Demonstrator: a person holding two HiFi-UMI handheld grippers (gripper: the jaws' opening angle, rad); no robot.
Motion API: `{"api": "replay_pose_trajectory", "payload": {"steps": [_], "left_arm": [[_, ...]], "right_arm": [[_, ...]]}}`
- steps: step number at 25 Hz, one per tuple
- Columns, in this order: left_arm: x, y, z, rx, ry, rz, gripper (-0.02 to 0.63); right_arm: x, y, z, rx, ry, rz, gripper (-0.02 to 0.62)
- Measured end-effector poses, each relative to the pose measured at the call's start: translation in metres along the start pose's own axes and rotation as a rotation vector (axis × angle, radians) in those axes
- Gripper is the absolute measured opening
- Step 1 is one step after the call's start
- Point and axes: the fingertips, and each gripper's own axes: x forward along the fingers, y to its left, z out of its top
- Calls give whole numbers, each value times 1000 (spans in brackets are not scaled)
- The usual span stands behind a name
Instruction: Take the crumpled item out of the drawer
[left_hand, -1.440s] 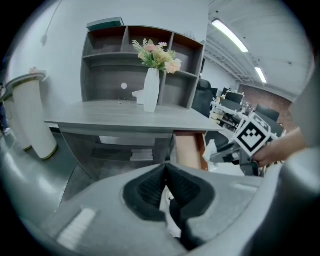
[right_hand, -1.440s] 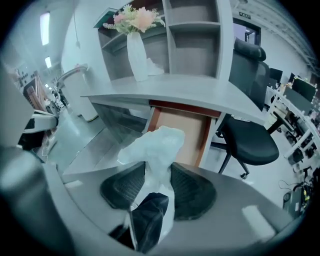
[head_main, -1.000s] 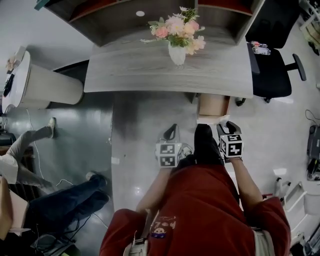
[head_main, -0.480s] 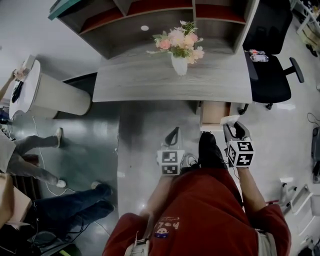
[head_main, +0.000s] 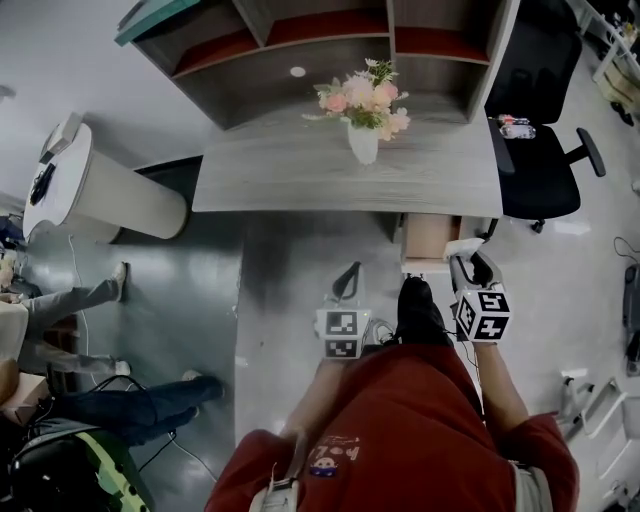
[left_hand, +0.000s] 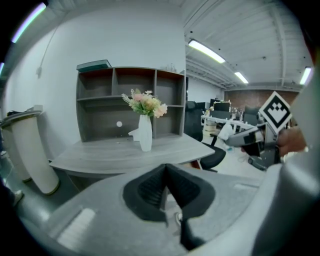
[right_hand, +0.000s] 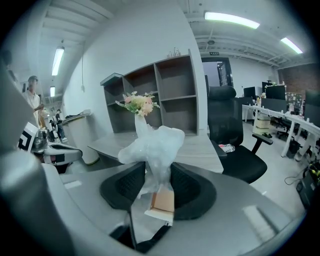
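My right gripper (head_main: 468, 262) is shut on the crumpled item (head_main: 462, 246), a wad of clear plastic film, and holds it just right of the open drawer (head_main: 429, 236). In the right gripper view the plastic (right_hand: 152, 145) bulges up above the gripper (right_hand: 157, 167), whose pads pinch it at the waist, and the drawer's brown inside (right_hand: 162, 201) shows below. My left gripper (head_main: 347, 280) hovers over the grey desk (head_main: 290, 290), shut and empty. The left gripper view has its pads (left_hand: 150, 187) meeting, with the plastic (left_hand: 226, 132) at the right.
A white vase of flowers (head_main: 363, 112) stands on the desk's far wing, below a shelf unit (head_main: 330, 40). A black office chair (head_main: 540, 130) is to the right of the drawer. A white cylindrical bin (head_main: 110, 195) and people's legs (head_main: 70, 300) are at the left.
The right gripper has kept its hold on the plastic and shifted a little to the right of the drawer. The left gripper has hardly moved. The head view has tilted up.
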Motion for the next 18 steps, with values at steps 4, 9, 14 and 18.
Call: {"api": "replay_pose_trajectory", "payload": {"steps": [4,9,14,18], "left_arm": [[-4,0,0,-3,-1,3,-3],[-9,1,1,5,-7,9,-3],[-11,1,3,4,-9,10,-3],[-9,1,5,1,-14,9,-3]], "right_arm": [[-3,1,2,0,-10,0,163],[-4,0,2,-9,-14,1,163],[-5,0,5,-17,-17,3,163],[-5,0,6,-26,-22,-1,155]]}}
